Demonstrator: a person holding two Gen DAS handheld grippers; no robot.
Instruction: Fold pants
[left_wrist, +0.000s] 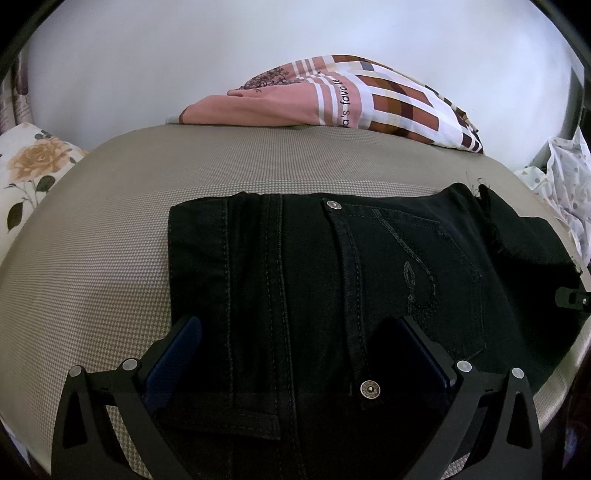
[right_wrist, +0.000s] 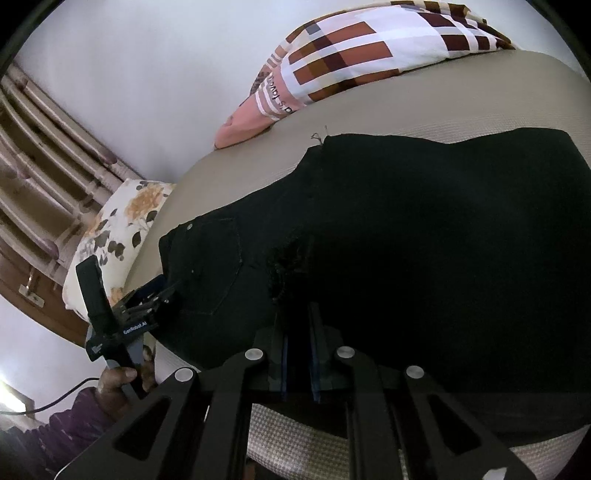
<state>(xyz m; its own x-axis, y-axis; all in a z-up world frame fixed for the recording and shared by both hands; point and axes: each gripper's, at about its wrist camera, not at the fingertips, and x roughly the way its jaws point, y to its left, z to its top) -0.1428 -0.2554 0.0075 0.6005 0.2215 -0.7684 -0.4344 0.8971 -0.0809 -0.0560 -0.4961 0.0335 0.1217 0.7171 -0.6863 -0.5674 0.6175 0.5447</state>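
A: Where did the pants (left_wrist: 332, 295) lie?

B: Spread on the bed (left_wrist: 110, 240), waistband toward the left tongs (left_wrist: 295, 354), legs running off to the right. A checked pillow (left_wrist: 369, 99) sat behind them and a flowered pillow (left_wrist: 29, 166) at the bed's edge.

A: How would they have handled?

B: Probably as black denim does: fairly heavy, limp but thick at the seams, not slippery, nothing fragile. The waistband and the hem looked the firmest places to take hold, since a doubled edge gives the pads something to bite.

A: And the tongs?

B: The left tongs stood wide open over the waistband, holding nothing. The right tongs (right_wrist: 299, 354) had their pads drawn nearly together on a fold of the dark cloth, apparently gripping it.

A: What did each view add?

B: The left view showed the back pocket (left_wrist: 413, 266), its stitching and rivets. The right view alone showed the long leg, the person's hand (right_wrist: 122, 380) on the left handle, and a frayed edge (right_wrist: 321, 138).
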